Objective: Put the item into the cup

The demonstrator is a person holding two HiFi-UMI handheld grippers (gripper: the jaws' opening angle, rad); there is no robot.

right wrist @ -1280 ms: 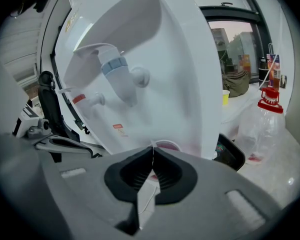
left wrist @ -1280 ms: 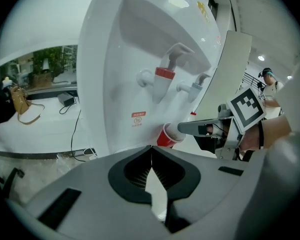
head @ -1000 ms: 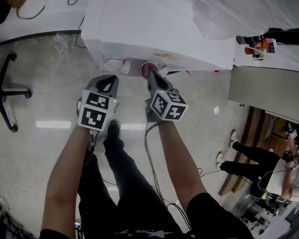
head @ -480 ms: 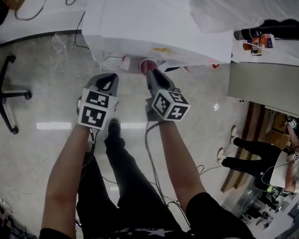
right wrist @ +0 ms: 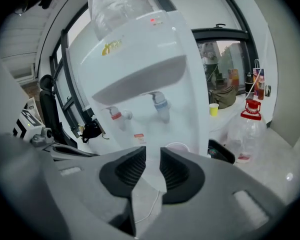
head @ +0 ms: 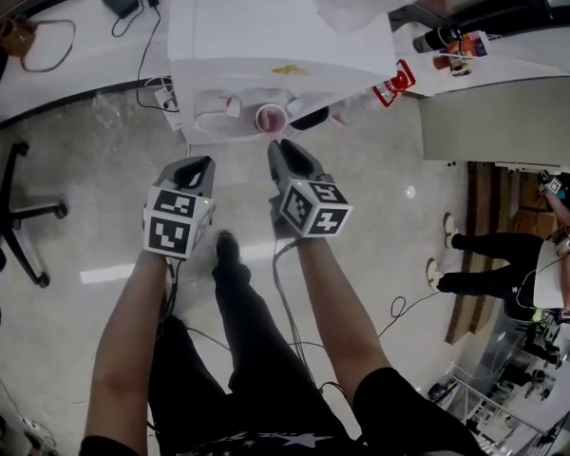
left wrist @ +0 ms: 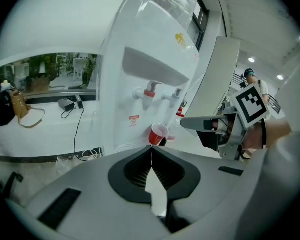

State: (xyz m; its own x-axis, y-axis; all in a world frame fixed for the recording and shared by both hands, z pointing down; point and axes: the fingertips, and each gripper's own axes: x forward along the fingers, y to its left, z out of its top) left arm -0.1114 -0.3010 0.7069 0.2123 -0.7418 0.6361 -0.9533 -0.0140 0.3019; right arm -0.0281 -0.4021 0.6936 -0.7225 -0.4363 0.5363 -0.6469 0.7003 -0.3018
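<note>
Red cup (head: 271, 118) apparently upright, mouth upward.

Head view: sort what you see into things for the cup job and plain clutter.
Job: red cup at the water dispenser; left gripper, shut; right gripper, slightly open, empty.
Clutter: office chair, handbag, red-capped bottle, power adapter.

red cup (head: 271, 118) at water dispenser (head: 266, 27); right gripper (head: 276, 147) near, maybe touching

red cup (head: 270, 118) beneath dispenser (head: 266, 27) overhang (taps (left wrist: 149, 93) above), open floor (head: 85, 207) before it
</note>
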